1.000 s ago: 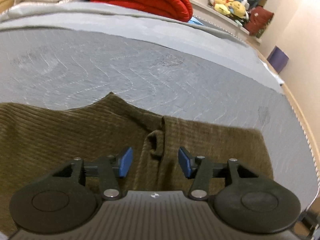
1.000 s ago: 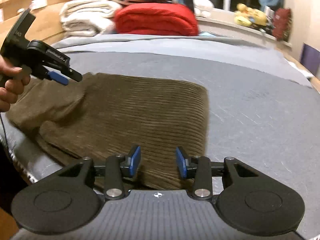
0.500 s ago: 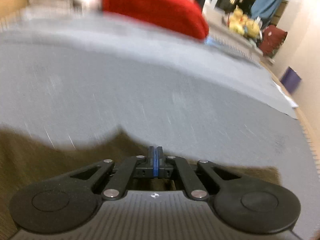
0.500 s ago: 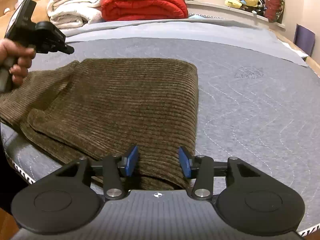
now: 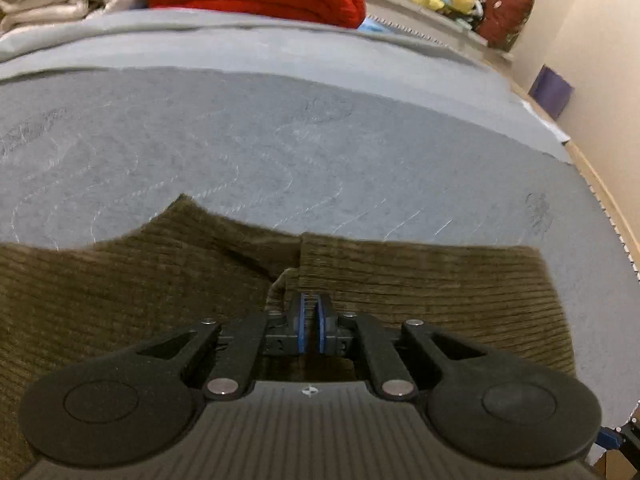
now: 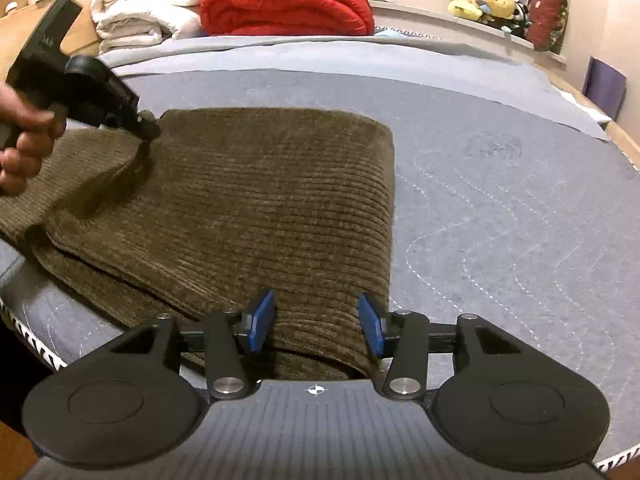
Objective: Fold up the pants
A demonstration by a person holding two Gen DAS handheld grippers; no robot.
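Observation:
Olive-brown corduroy pants (image 6: 260,184) lie folded on the grey quilted bed (image 6: 500,208), their folded edge to the right. My left gripper (image 5: 310,322) rests its tips at a crease in the pants (image 5: 420,280). Its jaws are opening from nearly together, with only a thin slit between the blue pads and no cloth visible in it. In the right wrist view the left gripper (image 6: 148,132) touches the pants' far left corner, held by a hand (image 6: 24,140). My right gripper (image 6: 316,320) stands open over the near right corner, with cloth between its fingers and not pinched.
A red folded blanket (image 6: 288,4) and white folded towels (image 6: 144,12) sit at the head of the bed. Plush toys (image 6: 484,0) line a ledge at the back right. The bed's near edge (image 6: 36,344) runs just left of the pants.
The left gripper shut, lifted clear of the pants, then came back down onto the crease with its pads barely parted. The right gripper widened slightly over the near corner.

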